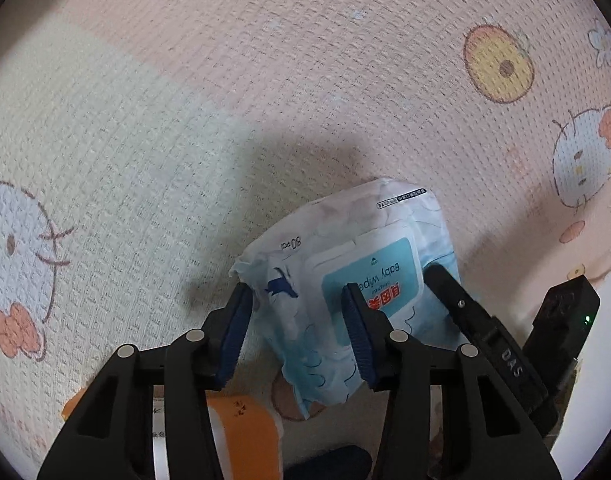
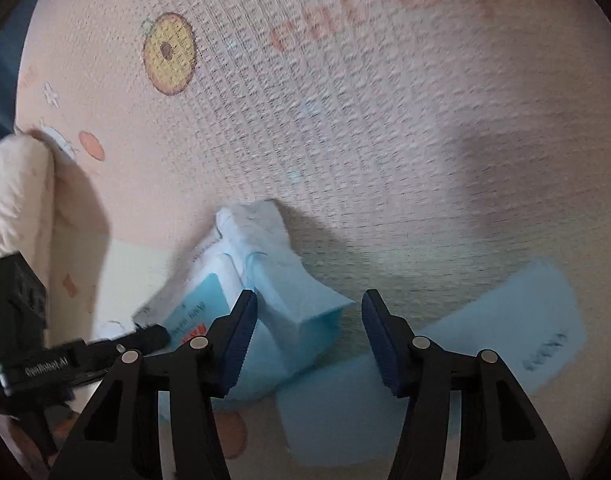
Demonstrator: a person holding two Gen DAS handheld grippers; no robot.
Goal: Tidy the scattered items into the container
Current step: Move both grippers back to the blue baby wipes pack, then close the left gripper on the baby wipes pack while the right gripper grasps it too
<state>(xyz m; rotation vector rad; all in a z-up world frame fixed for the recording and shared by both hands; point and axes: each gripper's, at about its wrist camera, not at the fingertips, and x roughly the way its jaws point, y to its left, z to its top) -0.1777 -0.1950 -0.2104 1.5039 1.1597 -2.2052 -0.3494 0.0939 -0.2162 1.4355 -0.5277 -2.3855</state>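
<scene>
While the patterned play mat (image 1: 185, 120) fills both views, you hold both grippers tilted steeply down over it, side by side. A gloved hand (image 2: 17, 200) shows at the left edge of the right wrist view. The baby wipes pack (image 1: 345, 272) lies on the mat, one end raised. Your left gripper (image 1: 297, 320) straddles its near end with jaws spread; whether the pads press it, you cannot tell. Your right gripper (image 2: 309, 336) stands open, its left finger (image 2: 237, 340) just beside the pack's blue side, and a pale blue sheet (image 2: 505, 320) lies on the mat beyond. An orange packet (image 1: 245, 436) sits under your left gripper.
</scene>
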